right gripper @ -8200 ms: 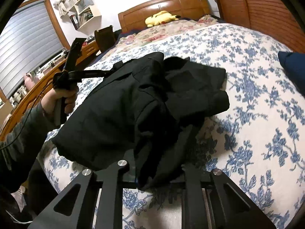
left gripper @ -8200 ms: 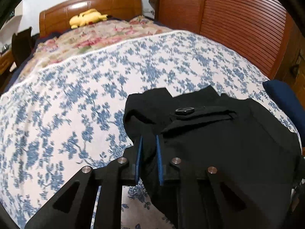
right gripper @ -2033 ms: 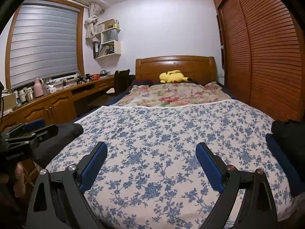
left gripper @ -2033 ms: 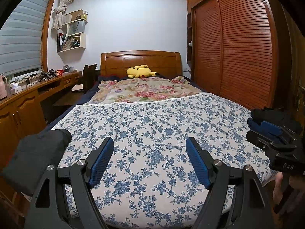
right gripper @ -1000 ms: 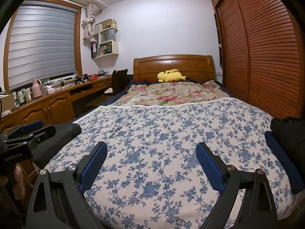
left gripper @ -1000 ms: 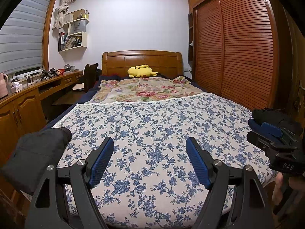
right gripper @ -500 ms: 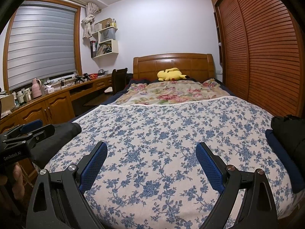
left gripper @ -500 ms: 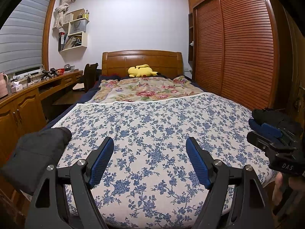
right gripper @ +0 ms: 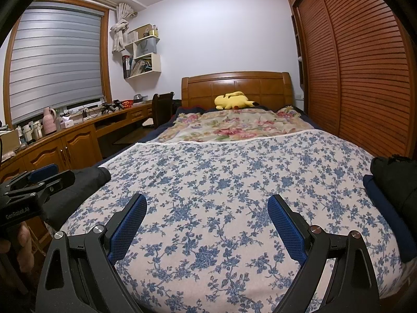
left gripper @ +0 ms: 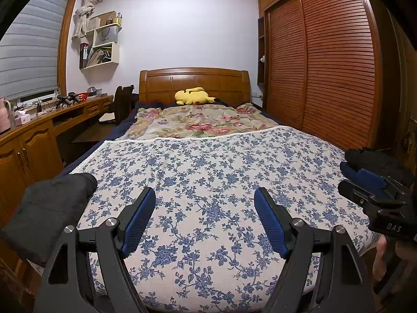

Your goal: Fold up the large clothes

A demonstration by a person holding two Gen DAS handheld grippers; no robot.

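My left gripper [left gripper: 204,191] is open above the near end of the blue-flowered bed sheet [left gripper: 208,156], with nothing between its blue pads. My right gripper [right gripper: 207,198] is likewise open and holds nothing over the same sheet [right gripper: 234,172]. A folded black garment [right gripper: 396,180] rests on a navy one [right gripper: 385,216] at the bed's right corner. In the left wrist view this black garment [left gripper: 372,159] sits just behind the right hand's tool. A dark grey folded garment [left gripper: 49,208] lies on the bed's left corner, and the right wrist view shows that garment [right gripper: 86,182] too.
A yellow plush toy [left gripper: 194,96] lies by the wooden headboard [left gripper: 194,80], above a rose-patterned quilt [left gripper: 203,122]. Slatted wardrobe doors [left gripper: 325,78] run along the right. A wooden desk [right gripper: 67,140] and a chair [right gripper: 161,109] line the left wall.
About eight seconds ago both grippers were shut on a black garment spread on the bed. Now both are open and drawn back, and the black garment lies folded at the right corner. Nothing moved in the last second.
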